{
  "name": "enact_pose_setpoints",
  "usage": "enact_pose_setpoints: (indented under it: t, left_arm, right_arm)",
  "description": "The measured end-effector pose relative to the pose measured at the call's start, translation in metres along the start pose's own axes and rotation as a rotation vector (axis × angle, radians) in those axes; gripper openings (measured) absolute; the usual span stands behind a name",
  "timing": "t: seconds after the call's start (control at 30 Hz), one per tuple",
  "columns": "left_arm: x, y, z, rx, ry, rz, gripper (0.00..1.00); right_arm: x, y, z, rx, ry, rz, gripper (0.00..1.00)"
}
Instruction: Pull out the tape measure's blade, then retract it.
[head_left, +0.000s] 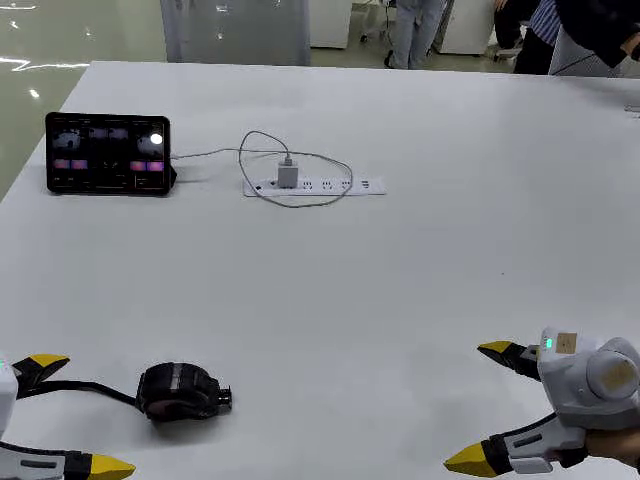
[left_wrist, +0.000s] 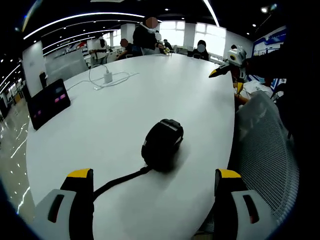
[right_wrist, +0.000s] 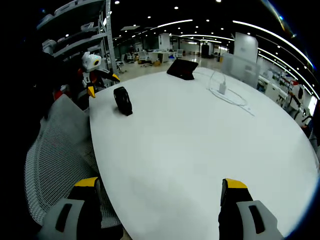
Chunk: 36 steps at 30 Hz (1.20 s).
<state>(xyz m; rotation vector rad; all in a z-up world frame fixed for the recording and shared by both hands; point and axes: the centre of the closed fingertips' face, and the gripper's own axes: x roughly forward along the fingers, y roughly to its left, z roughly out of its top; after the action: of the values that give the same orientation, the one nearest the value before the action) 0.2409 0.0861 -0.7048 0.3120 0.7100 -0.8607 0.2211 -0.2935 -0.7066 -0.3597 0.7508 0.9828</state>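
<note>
Tape measure: I see a black, rounded case (head_left: 180, 391) with a ribbed band over its top. It lies on the white table (head_left: 400, 280) at the lower left of the head view, and a small dark tab sticks out at its right end.
Strap: a black cord (head_left: 85, 386) runs left from the case towards the left gripper's upper jaw. I cannot tell whether it touches that jaw.
Left gripper (head_left: 75, 413): yellow-tipped jaws spread wide with nothing pinched. In its own view the case sits just ahead, between the two tips.
Right gripper (head_left: 480, 404): at the lower right of the head view, jaws spread wide over bare table, well apart from the case.
Background: I see a lit tablet (head_left: 108, 153) at upper left. A white power strip (head_left: 315, 186) with a charger (head_left: 288, 175) and looped cable lies right of it.
</note>
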Motion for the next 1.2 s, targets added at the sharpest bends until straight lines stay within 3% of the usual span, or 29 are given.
enact_pose_setpoints:
  t: [0.23,0.53,0.73,0.83,1.2]
  left_arm:
    - [0.007,-0.002,0.003,0.069,0.031,-0.015,0.99]
    - [0.017,-0.007,-0.01,0.195,0.145,-0.074,0.99]
    - [0.023,-0.008,-0.01,0.229,0.174,-0.113,0.99]
    - [0.026,-0.004,-0.012,0.296,0.215,-0.12,0.98]
    - [0.036,-0.006,0.006,0.321,0.225,-0.181,0.96]
  right_arm:
    - [0.009,0.002,0.004,-0.015,0.015,0.011,0.99]
    - [0.019,0.006,0.015,-0.056,0.02,0.04,0.99]
    - [0.031,0.01,0.017,-0.086,0.041,0.062,0.99]
    - [0.037,0.01,0.02,-0.101,0.045,0.071,0.99]
    - [0.053,0.015,0.043,-0.153,0.034,0.098,0.99]
